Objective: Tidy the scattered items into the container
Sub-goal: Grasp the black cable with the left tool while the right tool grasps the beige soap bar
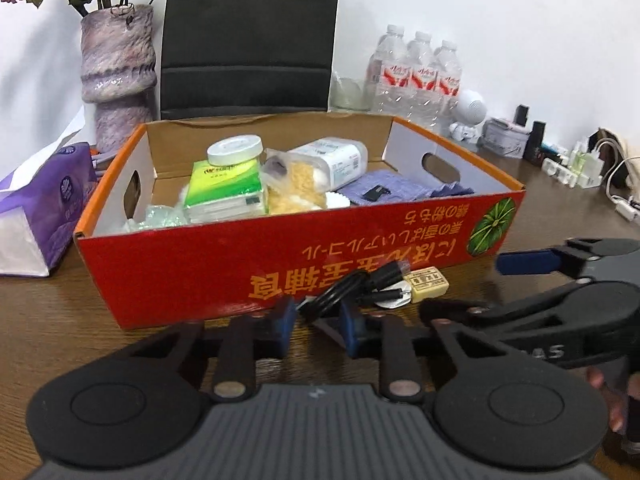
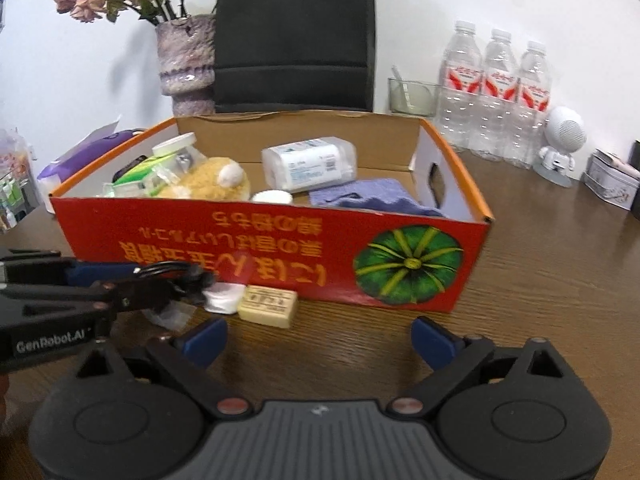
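Pinching the coiled black cable [image 1: 344, 286] at lower centre, the left gripper [image 1: 318, 322] should lift straight over the red cardboard box [image 1: 280, 256]; the right gripper [image 2: 320, 338] stands wide, empty.

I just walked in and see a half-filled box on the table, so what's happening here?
A person with a gripper in each hand is tidying loose items into the red cardboard box. The left gripper has closed on a coiled black cable lying in front of the box. The right gripper hangs open near a small beige block, which is not yet picked up.
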The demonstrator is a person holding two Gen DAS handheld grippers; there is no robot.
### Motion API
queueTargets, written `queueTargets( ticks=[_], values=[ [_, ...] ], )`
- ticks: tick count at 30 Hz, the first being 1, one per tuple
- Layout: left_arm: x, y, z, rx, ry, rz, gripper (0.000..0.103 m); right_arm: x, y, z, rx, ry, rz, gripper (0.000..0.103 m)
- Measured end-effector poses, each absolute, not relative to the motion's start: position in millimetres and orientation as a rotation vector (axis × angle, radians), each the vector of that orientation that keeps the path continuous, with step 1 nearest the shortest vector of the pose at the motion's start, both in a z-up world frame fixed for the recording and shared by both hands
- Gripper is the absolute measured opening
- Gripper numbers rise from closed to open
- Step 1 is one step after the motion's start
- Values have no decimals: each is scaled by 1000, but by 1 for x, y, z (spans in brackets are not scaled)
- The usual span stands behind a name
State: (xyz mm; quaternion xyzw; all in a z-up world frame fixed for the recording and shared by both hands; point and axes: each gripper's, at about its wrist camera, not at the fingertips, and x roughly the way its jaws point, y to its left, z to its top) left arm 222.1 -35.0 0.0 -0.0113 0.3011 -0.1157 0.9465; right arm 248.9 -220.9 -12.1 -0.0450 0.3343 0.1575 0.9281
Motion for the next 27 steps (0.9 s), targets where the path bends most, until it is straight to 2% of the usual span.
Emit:
queueTargets(
  ticks=[7, 9, 11, 14, 16, 19, 20, 22, 23, 24, 25, 27],
  values=[
    [219, -17, 5, -72, 607, -243, 17, 254, -207, -12, -84, 685, 299, 79],
    [219, -13, 3, -89, 615, -242, 17, 254, -204, -13, -78, 686, 297, 70],
    [218, -11, 2, -107, 624, -246, 17, 253, -205, -12, -66, 678, 288, 53],
    [219, -11, 0, -117, 637, -245, 21, 250, -209, -10, -60, 677, 282, 51],
    [222, -13, -1, -113, 644, -241, 39, 251, -209, -11, -46, 684, 286, 51],
    [227, -17, -2, -110, 654, -235, 41, 252, -205, -12, -60, 680, 278, 51],
    [229, -18, -3, -110, 659, -240, 40, 253, -204, -13, -62, 678, 276, 52],
    [230, -22, -6, -103, 668, -252, 31, 254, -202, -13, -65, 674, 284, 51],
    [230, -23, -6, -100, 666, -258, 27, 253, -201, -13, -72, 672, 292, 44],
    [229, -23, -5, -102, 663, -268, 14, 252, -200, -12, -76, 669, 304, 37],
    [227, -22, -4, -108, 657, -278, 7, 250, -201, -11, -76, 668, 310, 29],
    [223, -21, -2, -109, 633, -276, 6, 247, -202, -10, -74, 670, 314, 29]
  ],
)
